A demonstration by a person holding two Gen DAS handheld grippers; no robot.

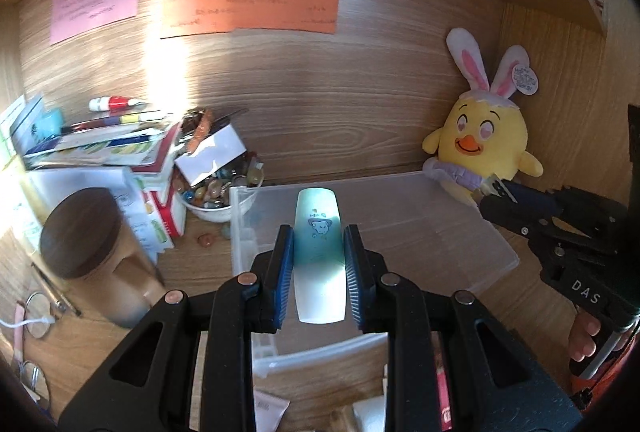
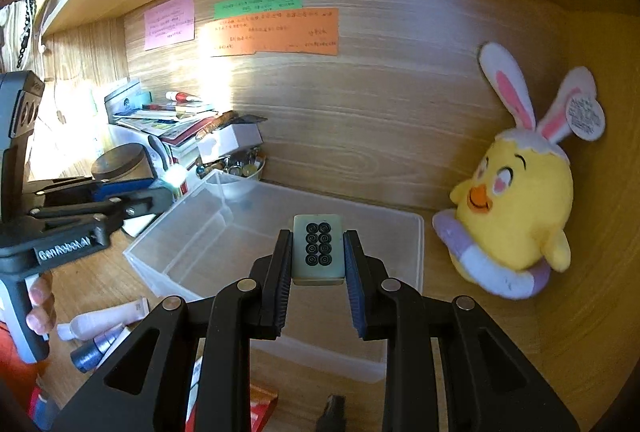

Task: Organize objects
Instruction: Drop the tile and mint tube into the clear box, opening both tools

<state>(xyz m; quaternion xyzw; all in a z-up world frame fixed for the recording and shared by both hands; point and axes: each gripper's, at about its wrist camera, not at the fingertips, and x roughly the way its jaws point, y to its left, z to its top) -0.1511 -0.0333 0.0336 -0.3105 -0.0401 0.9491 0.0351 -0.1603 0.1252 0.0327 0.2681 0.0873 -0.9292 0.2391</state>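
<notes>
My left gripper (image 1: 319, 246) is shut on a pale teal-and-white tube (image 1: 319, 232) with a small cartoon figure printed on it, held above a clear plastic box (image 1: 460, 240). In the right wrist view my right gripper (image 2: 318, 252) is shut on a green-backed mahjong tile (image 2: 318, 250) showing black circles, hovering over the same clear box (image 2: 192, 240), which looks bare inside. The right gripper (image 1: 504, 198) also shows at the right edge of the left wrist view. The left gripper (image 2: 140, 192) appears at the left of the right wrist view, with a hand (image 2: 40, 300) on its handle.
A yellow chick plush (image 2: 516, 208) with rabbit ears leans in the right corner. On the left sit stacked books (image 1: 104, 148), a bowl of small trinkets (image 1: 216, 192) and a wooden-lidded jar (image 1: 80, 232). Tubes (image 2: 104, 320) lie near the box's front left. A shelf runs overhead.
</notes>
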